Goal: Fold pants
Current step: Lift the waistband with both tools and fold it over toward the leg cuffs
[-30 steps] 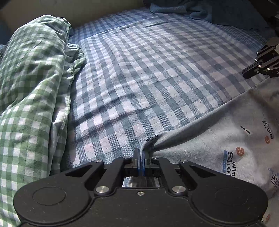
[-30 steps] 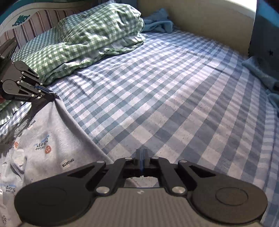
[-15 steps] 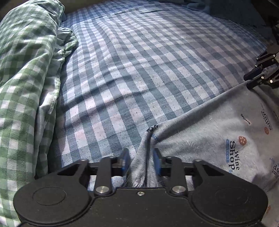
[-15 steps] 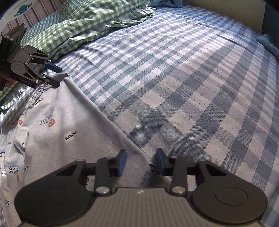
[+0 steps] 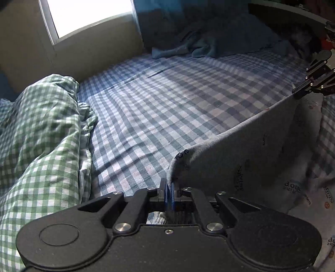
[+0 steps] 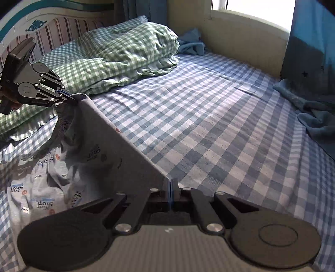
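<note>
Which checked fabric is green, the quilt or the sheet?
The quilt, bunched at the headboard, is green; the flat sheet is blue.

Blown-out window [image 6: 257, 8] glare, daylight striping the checked bedsheet [image 5: 188, 108], lifted pants [image 6: 108, 146] in shadow, dim corners, fisheye-curved edges, sharp focus

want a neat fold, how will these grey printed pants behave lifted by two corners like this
Probably floppy: the grey pants pull taut only along the edge between the left gripper and right gripper, and sag in wrinkles below. Likely light, as thin pinches hold them up.
</note>
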Tool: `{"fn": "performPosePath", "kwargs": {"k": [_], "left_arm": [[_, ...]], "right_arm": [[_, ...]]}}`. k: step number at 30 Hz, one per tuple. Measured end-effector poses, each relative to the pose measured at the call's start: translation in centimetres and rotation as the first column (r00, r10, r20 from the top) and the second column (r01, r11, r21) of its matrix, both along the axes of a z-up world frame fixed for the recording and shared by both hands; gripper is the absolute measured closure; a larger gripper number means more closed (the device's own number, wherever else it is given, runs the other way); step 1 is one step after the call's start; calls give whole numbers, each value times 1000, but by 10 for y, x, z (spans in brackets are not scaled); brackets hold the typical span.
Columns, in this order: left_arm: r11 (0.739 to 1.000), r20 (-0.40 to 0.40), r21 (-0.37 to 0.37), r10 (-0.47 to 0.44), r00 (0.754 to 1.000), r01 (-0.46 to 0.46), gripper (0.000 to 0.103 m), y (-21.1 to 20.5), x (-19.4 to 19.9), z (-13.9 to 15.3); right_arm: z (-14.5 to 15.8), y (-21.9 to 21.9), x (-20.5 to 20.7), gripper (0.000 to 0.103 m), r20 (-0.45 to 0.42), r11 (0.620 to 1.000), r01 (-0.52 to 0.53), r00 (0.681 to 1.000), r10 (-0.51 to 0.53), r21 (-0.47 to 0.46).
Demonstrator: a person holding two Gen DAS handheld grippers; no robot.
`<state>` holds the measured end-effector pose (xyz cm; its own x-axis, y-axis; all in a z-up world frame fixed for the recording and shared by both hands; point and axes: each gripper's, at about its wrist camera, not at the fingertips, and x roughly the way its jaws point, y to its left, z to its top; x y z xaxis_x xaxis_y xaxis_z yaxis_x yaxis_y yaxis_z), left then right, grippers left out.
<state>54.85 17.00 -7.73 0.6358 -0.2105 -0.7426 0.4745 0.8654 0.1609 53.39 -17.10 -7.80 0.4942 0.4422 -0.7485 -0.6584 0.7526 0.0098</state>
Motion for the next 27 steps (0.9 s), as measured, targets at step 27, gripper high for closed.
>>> {"fn": "performPosePath", "kwargs": {"k": [27], "left_arm": [[881,15,316,-375,927,351,101,-21,-248,-54]], "right_arm": [[-26,23,-232,103,-174,995,-65,983,50,-82]]}}
